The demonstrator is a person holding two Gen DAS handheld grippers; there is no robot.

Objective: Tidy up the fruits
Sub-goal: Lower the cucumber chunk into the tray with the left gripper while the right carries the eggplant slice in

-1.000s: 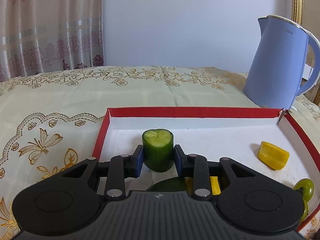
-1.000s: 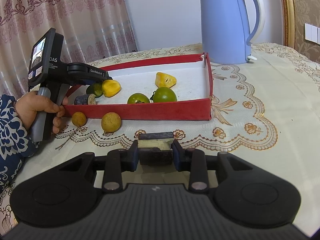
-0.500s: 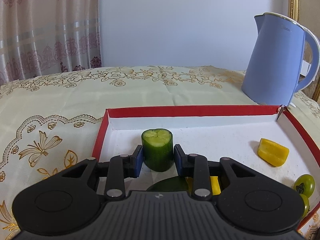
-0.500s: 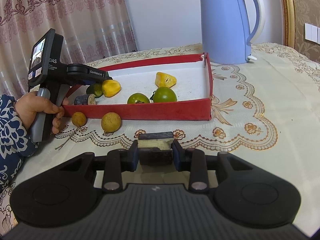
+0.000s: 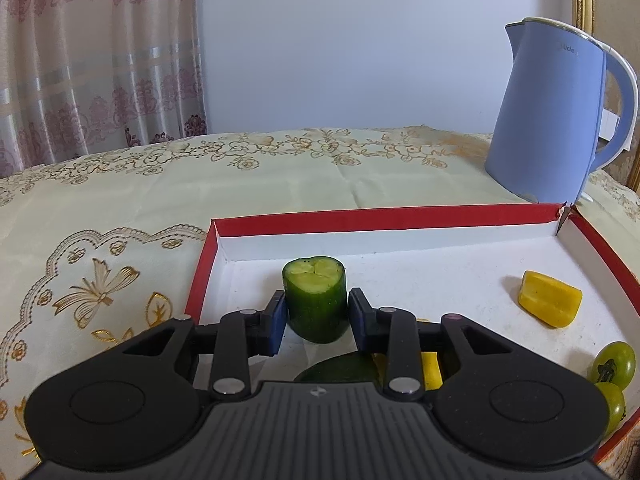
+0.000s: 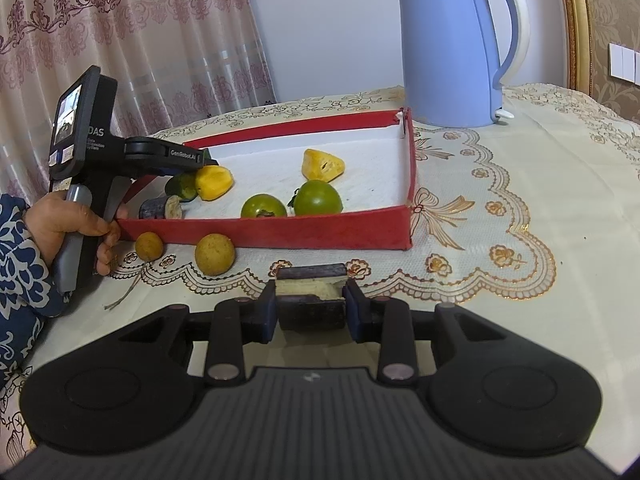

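My left gripper (image 5: 317, 320) is shut on a cut green cucumber piece (image 5: 315, 304), held upright over the near left part of the red tray (image 5: 384, 218). My right gripper (image 6: 311, 307) is shut on a dark eggplant piece (image 6: 312, 296) with a pale cut face, in front of the tray (image 6: 320, 232) above the tablecloth. In the tray lie two green tomatoes (image 6: 318, 198), yellow pieces (image 6: 322, 165), a cucumber piece (image 6: 182, 185) and an eggplant piece (image 6: 160, 208). Two round yellow-brown fruits (image 6: 214, 254) lie on the cloth outside the tray's front wall.
A blue electric kettle (image 6: 452, 44) stands behind the tray's far right corner. The embroidered tablecloth (image 6: 520, 200) covers the table. A curtain (image 6: 120, 40) hangs at the back left. The person's hand (image 6: 76, 224) holds the left gripper handle at the tray's left end.
The left gripper with the cucumber piece has shifted slightly; the kettle and tray sit a little lower and to the left in its view. The right gripper has not moved.
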